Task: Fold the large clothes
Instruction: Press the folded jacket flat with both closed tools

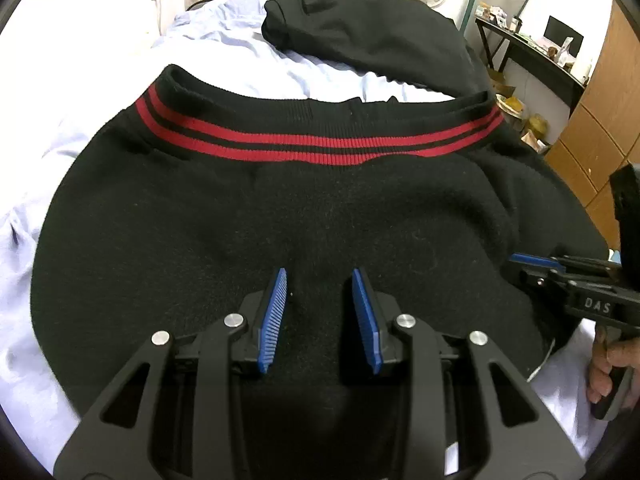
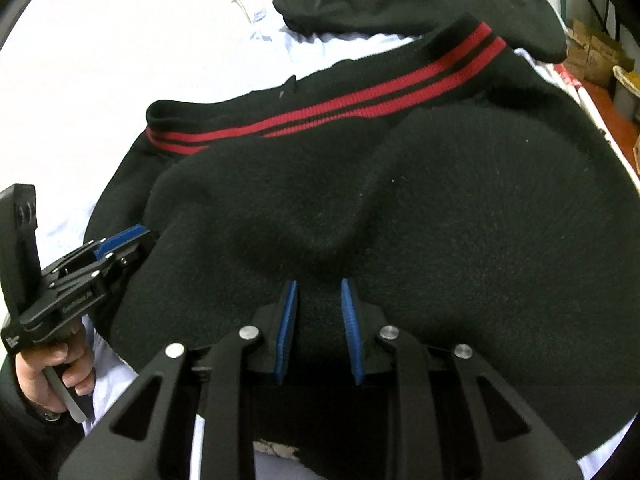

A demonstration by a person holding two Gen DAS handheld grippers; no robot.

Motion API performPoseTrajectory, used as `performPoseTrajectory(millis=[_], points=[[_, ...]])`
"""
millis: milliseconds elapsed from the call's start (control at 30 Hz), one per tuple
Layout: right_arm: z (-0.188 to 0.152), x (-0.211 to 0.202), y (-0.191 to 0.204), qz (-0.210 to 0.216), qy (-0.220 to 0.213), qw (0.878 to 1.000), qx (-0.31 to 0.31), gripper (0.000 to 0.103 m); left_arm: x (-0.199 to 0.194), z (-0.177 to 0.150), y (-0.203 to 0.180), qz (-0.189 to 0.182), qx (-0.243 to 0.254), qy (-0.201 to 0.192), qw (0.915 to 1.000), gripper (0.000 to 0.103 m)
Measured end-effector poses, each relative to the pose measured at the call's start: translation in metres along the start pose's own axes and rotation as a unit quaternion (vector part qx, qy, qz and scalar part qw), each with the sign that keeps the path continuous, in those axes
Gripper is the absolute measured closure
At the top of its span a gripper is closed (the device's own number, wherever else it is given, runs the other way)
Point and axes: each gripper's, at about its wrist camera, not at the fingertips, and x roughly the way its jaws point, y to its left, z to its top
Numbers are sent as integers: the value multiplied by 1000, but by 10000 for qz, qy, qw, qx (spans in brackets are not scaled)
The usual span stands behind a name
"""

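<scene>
On bed sheet: both grippers' jaws narrow, clamped on black sweater fabric.

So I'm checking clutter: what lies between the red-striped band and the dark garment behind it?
Only bare light-blue sheet separates the red-striped band from the dark garment, seen in the left wrist view.

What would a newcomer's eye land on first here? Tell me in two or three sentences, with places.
First, the black sweater spread over the pale blue sheet, filling the middle of both views. Next, its hem band with two red stripes running across the far edge. Then the blue-padded left claw and right claw, each down on the near part of the sweater with black fabric between its pads.
</scene>
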Motion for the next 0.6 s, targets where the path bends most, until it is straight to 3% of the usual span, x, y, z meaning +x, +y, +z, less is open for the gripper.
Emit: performPoseTrajectory(millis=[400, 600], points=[[3, 19, -8, 85, 242, 9996, 152, 82, 14, -2, 4, -108, -151, 169, 9997, 68], [25, -14, 2, 243, 70, 9995, 214, 73, 19, -4, 6, -135, -204, 226, 9994, 68]])
